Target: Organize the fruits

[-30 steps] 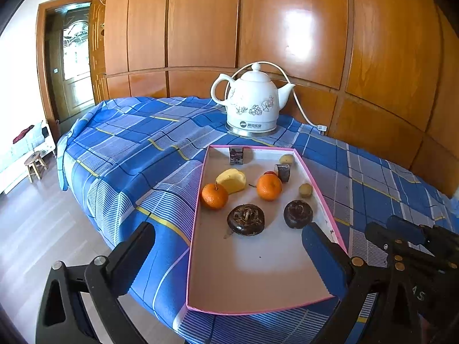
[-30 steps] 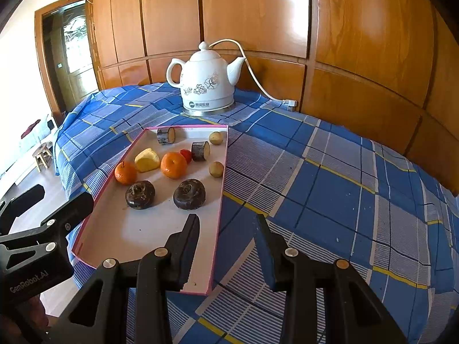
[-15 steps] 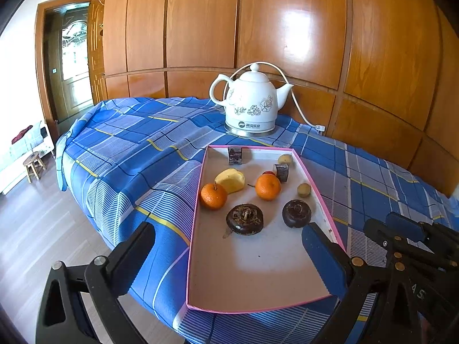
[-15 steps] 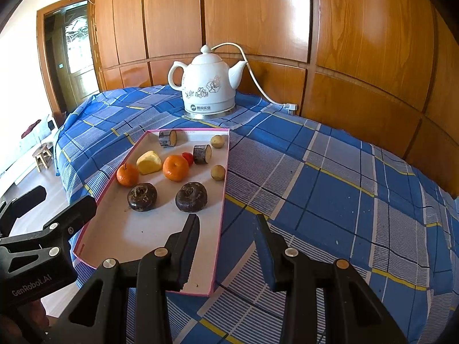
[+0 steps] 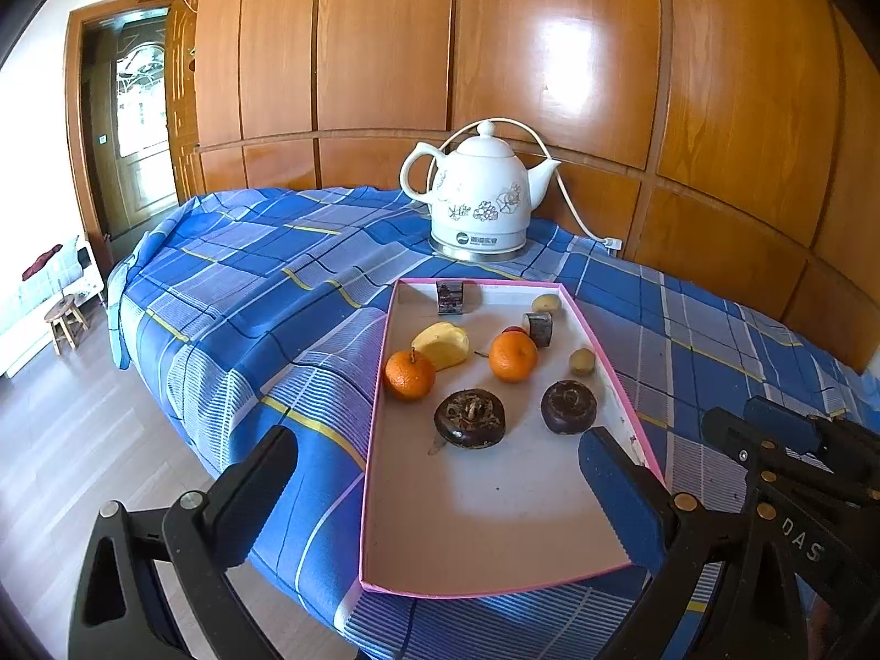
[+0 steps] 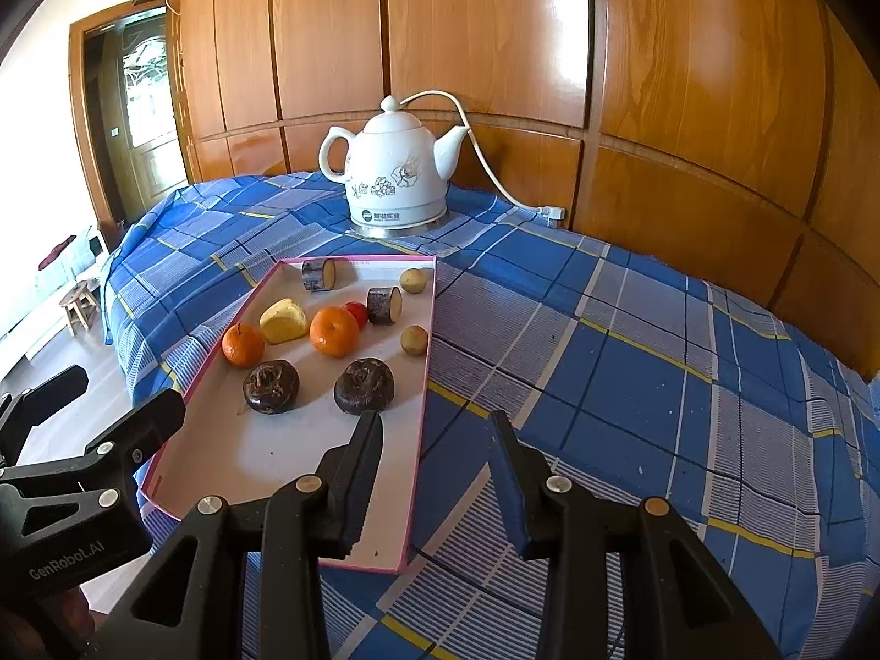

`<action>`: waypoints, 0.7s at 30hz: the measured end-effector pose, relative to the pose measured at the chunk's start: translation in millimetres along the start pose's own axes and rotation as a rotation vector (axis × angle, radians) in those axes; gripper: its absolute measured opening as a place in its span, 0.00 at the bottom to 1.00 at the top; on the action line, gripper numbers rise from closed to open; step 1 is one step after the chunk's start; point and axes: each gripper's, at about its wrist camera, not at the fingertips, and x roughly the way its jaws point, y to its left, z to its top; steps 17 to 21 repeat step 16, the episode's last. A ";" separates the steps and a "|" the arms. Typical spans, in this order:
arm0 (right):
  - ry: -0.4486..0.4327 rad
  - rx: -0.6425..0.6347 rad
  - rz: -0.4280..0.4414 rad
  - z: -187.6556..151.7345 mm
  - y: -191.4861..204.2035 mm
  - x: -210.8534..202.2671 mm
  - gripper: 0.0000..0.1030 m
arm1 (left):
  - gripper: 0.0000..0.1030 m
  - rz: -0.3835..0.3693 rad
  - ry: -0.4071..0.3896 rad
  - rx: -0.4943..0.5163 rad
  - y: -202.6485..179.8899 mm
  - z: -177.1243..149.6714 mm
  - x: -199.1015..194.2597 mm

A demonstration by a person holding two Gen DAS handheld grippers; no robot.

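A pink-rimmed white tray (image 5: 495, 517) (image 6: 275, 451) lies on the blue plaid cloth. It holds two oranges (image 5: 410, 374) (image 6: 334, 331), a yellow fruit (image 5: 441, 345), two dark round fruits (image 5: 469, 418) (image 6: 364, 386), two cut dark cylinders (image 6: 384, 305), a small red fruit (image 6: 357, 312) and two small tan fruits (image 6: 414, 340). My left gripper (image 5: 440, 487) is open and empty, hovering over the tray's near end. My right gripper (image 6: 434, 440) is open and empty, over the tray's right rim near the front.
A white ceramic kettle (image 5: 478, 201) (image 6: 393, 170) with a cord stands behind the tray against the wooden wall panels (image 5: 550, 55). The table's left edge drops to the floor; a stool (image 5: 65, 319) and a doorway (image 5: 137, 110) lie to the left. Plaid tablecloth (image 6: 632, 357) extends right.
Both grippers have drifted slightly; the tray and kettle sit a little lower and nearer in the right wrist view. Nothing was gripped or released.
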 end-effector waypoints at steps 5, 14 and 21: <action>0.002 0.002 0.002 0.2 -0.2 0.5 0.38 | 1.00 0.001 0.000 0.002 1.2 -0.3 -0.4; 0.009 0.008 0.008 0.2 -4.0 3.1 0.38 | 1.00 -0.001 -0.002 0.017 1.4 0.5 1.5; 0.016 0.021 0.014 2.4 -11.3 5.2 0.38 | 1.00 -0.009 0.009 0.016 1.6 0.4 3.5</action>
